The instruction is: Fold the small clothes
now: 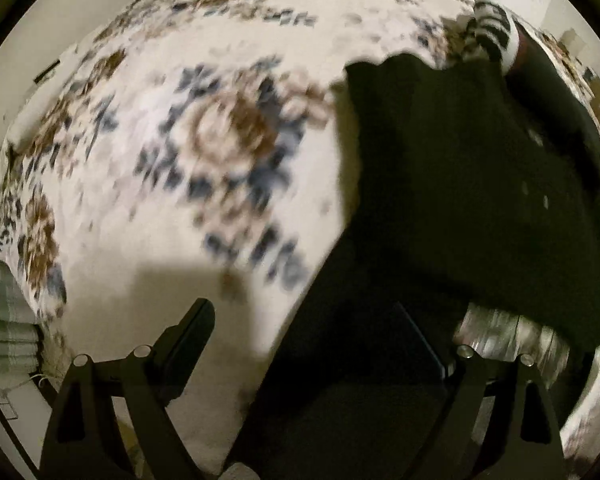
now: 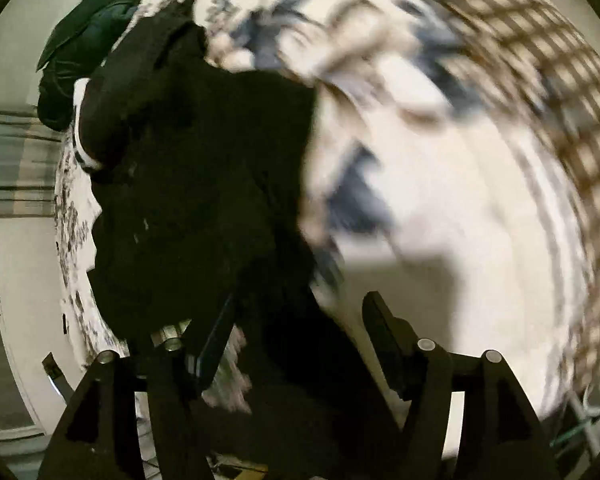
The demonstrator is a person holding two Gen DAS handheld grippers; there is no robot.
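A black garment (image 1: 460, 184) lies on a bed with a white bedspread printed in blue and brown (image 1: 160, 140). In the left wrist view it fills the right half and its near edge runs between my left gripper's (image 1: 312, 320) fingers, which stand wide apart. In the right wrist view the same black garment (image 2: 204, 184) covers the left and centre, and its near part lies between my right gripper's (image 2: 300, 316) spread fingers. Both views are blurred by motion. Whether cloth touches the pads is unclear.
A black-and-white striped piece of clothing (image 1: 492, 28) lies beyond the garment. A dark green cushion (image 2: 88, 36) sits at the bed's far end. A checked brown pattern (image 2: 540, 80) borders the bedspread on the right. Folded pale striped cloth (image 1: 4, 312) lies at the left.
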